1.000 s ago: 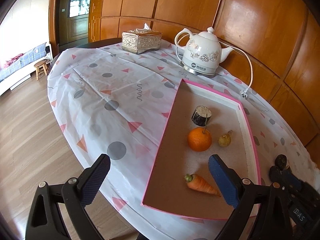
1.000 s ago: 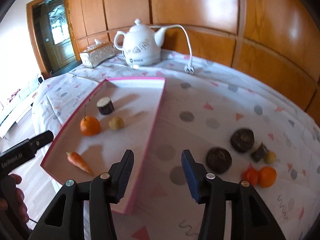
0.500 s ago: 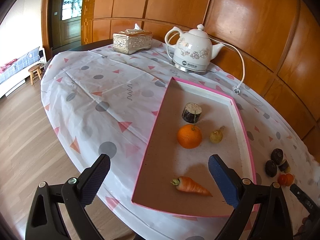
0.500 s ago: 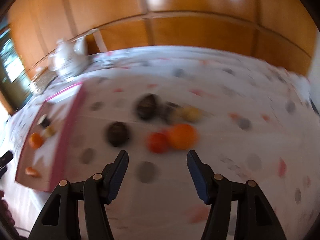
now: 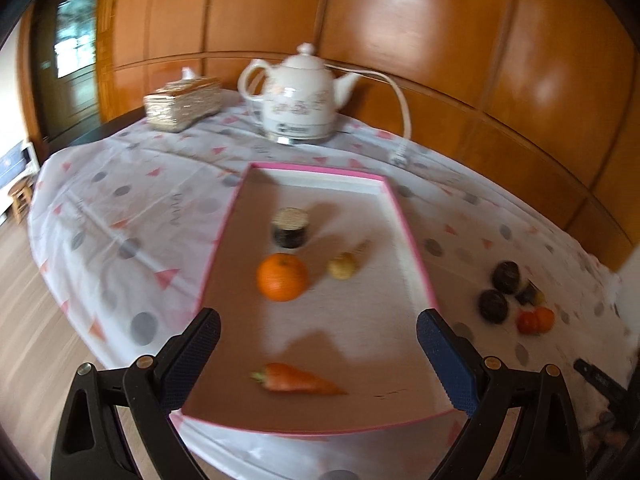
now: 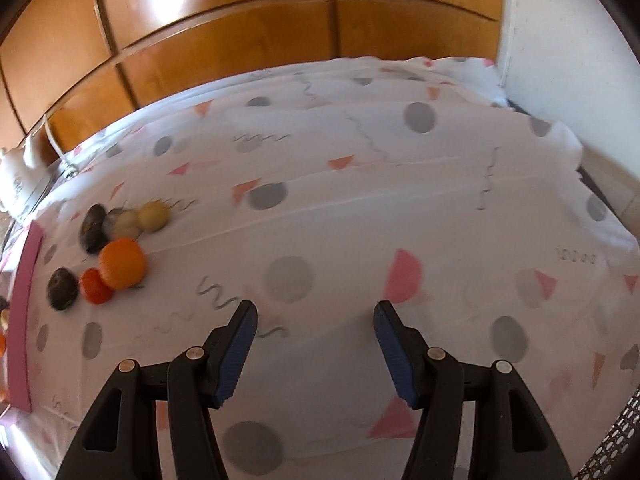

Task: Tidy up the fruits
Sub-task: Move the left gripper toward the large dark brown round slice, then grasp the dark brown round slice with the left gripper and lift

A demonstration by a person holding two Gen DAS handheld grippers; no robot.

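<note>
Round orange fruit [image 6: 122,263] looks firm, light, rollable: grip its widest middle; left tongs [image 5: 318,360] and right tongs [image 6: 316,350] both gape apart

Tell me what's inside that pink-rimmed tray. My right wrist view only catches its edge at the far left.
Observer: An orange sits mid-tray, with a carrot nearer the left gripper.
Visitor: Anything else in there?
Observer: A small yellow fruit lies right of the orange, and a dark round item lies beyond it.
Visitor: Is that left gripper holding something?
Observer: No, its jaws are wide open and empty.
</note>
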